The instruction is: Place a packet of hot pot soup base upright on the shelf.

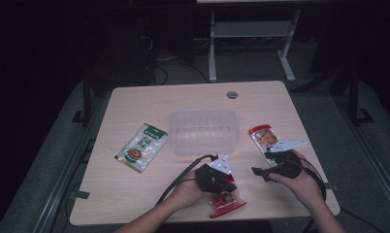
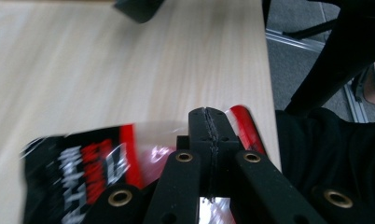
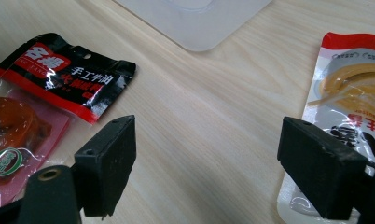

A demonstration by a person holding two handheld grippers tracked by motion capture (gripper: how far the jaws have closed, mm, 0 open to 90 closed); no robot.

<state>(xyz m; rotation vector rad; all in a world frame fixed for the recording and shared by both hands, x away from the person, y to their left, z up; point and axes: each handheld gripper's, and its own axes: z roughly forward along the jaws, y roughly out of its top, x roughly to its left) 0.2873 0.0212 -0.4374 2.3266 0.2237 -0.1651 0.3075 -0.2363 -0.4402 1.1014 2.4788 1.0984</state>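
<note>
Pale wood grain covers the rectangular counter point(image 1: 135, 102) we look down on from the high view. At its middle sits a clear, ribbed plastic tray point(image 1: 203, 131). To the left of the tray lies a green and white snack packet point(image 1: 141, 147), tilted and well apart from our hands. To the right of the tray lies a red and white clear-windowed food pouch point(image 1: 264, 137), its near end just beside the right gripper point(image 1: 259, 172).

At the near edge, our left hand point(image 1: 186, 191) holds the left gripper point(image 1: 230, 186) over a red and black glossy snack packet point(image 1: 226, 204). In the left gripper view its fingers point(image 2: 198, 130) are pressed together, with the packet's clear edge caught between them point(image 2: 106, 163).

Our right hand point(image 1: 300, 182) holds the right gripper with its fingers point(image 3: 112, 158) spread wide apart, gripping nothing. In the right gripper view bare counter lies between them, the red and black packet point(image 3: 59, 74) off to one side and the red and white pouch point(image 3: 349, 88) partly behind the other finger.
</note>
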